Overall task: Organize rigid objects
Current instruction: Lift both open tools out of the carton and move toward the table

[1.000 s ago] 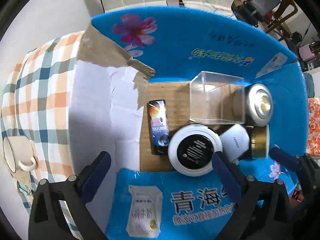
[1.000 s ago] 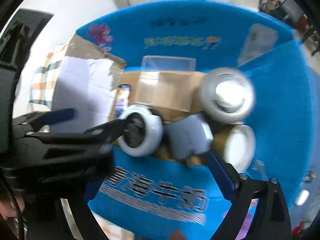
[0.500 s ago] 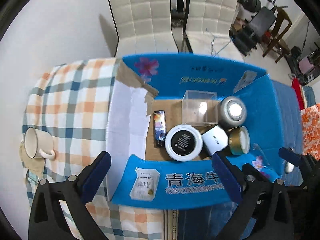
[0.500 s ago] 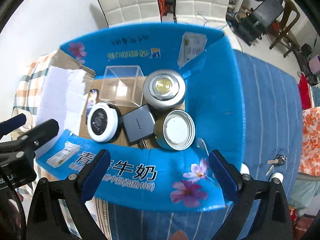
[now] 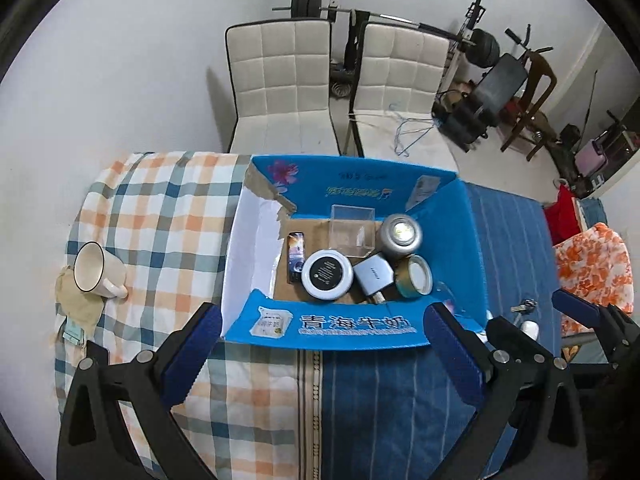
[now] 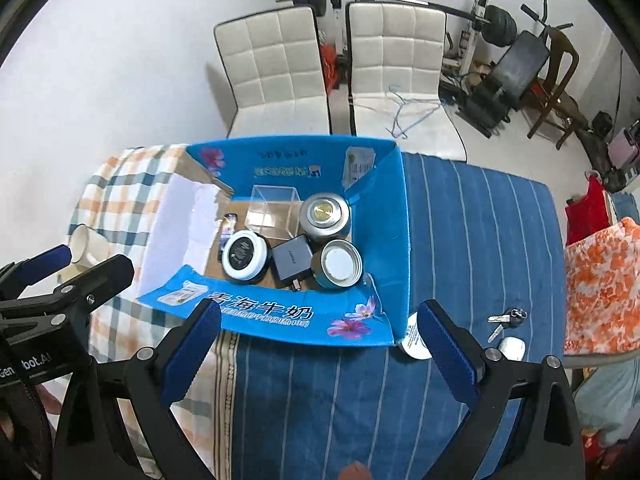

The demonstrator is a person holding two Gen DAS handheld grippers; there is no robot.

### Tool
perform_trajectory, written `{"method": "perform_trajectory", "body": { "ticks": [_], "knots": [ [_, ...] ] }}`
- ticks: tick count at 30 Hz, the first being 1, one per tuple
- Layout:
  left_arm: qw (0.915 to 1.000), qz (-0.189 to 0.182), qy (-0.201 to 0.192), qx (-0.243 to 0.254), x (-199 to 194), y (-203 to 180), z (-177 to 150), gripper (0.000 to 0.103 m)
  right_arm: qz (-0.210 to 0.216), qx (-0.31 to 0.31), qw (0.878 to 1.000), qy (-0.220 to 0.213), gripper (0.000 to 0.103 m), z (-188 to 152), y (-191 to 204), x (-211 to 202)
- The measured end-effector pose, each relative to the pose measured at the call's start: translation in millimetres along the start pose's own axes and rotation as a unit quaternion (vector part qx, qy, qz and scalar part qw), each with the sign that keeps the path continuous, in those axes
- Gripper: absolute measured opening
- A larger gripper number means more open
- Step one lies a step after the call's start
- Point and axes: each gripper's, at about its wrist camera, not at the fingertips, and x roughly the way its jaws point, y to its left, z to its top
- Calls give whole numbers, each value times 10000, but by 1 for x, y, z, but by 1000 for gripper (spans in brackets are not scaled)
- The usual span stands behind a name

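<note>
An open blue cardboard box [image 5: 464,232] [image 6: 396,208] stands on the table. It holds a clear plastic cube [image 5: 352,230], a silver tin [image 5: 401,234], a gold-rimmed tin [image 5: 414,276], a grey charger [image 5: 372,276], a round white-rimmed black case [image 5: 327,274] and a small dark card box [image 5: 296,254]. Keys [image 6: 506,320], a white lid [image 6: 414,340] and a small white case [image 6: 512,347] lie on the blue cloth to the right of the box. My left gripper [image 5: 320,344] and right gripper [image 6: 320,340] are open and empty, high above the box's near side.
A cream mug [image 5: 94,270] stands on the checked cloth at the left. Two white chairs [image 5: 280,80] stand behind the table. Gym gear [image 5: 492,80] is at the back right. An orange floral cloth [image 6: 600,280] lies at the right.
Both grippers have risen and pulled back from inside the box, so the whole box, table and room now show. The objects in the box have not moved.
</note>
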Motion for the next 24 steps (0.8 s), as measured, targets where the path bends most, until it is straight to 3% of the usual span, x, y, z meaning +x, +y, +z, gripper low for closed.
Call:
{"method": "perform_trajectory", "body": {
  "ticks": [9, 13, 18, 21, 24],
  "knots": [
    [9997, 44, -246, 70, -26, -18, -4, 103, 231, 30, 9996, -159, 100, -9, -14, -39],
    [9996, -10, -230, 189, -23, -41, -9, 103, 245, 179, 9995, -110, 100, -17, -39, -42],
    [9984, -81, -198, 526, 1, -95, -21, 103, -131, 690, 9975, 73, 100, -44, -109, -37],
    [9975, -21, -108, 701, 28, -133, -34, 103, -555, 1192, 9909, 274, 100, -69, -172, -27],
    [9969, -226, 273, 697, 63, -166, -53, 103, -807, 1611, 9823, 508, 100, -94, -225, -11]
  ]
}}
